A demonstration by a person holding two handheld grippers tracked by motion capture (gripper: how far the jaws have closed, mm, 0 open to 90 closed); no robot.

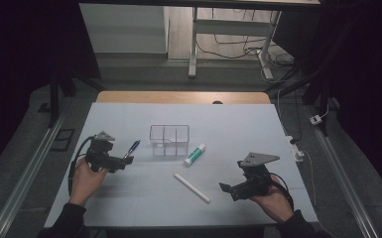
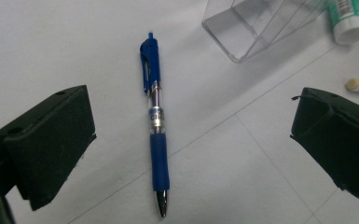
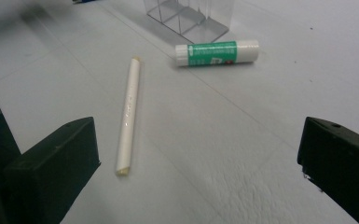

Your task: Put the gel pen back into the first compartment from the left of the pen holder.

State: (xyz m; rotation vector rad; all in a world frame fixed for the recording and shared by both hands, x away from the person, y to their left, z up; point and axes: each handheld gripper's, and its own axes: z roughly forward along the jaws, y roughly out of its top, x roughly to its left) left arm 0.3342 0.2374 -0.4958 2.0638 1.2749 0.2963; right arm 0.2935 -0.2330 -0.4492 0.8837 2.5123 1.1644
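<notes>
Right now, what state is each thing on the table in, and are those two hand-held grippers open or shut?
Pen: lying flat, tip out.
Glue stick: lying flat, capped.
White stick: lying flat.
Clear organizer: upright, empty.
Left hand-held gripper: open, over the pen.
Right hand-held gripper: open, holding nothing.

- On my table [image 1: 129, 198] the divided holder [image 1: 169, 140] stands near the middle, toward the far side.
- The pen [image 1: 132, 147] lies left of the holder, apart from it, between the spread jaws of my left gripper [image 1: 127, 159].
- The glue stick [image 1: 194, 154] lies just right of the holder, near its front corner.
- The stick [image 1: 192, 188] lies nearer me than the glue stick, apart from it.
- My right gripper [image 1: 226, 189] sits right of the stick, jaws wide apart.
</notes>
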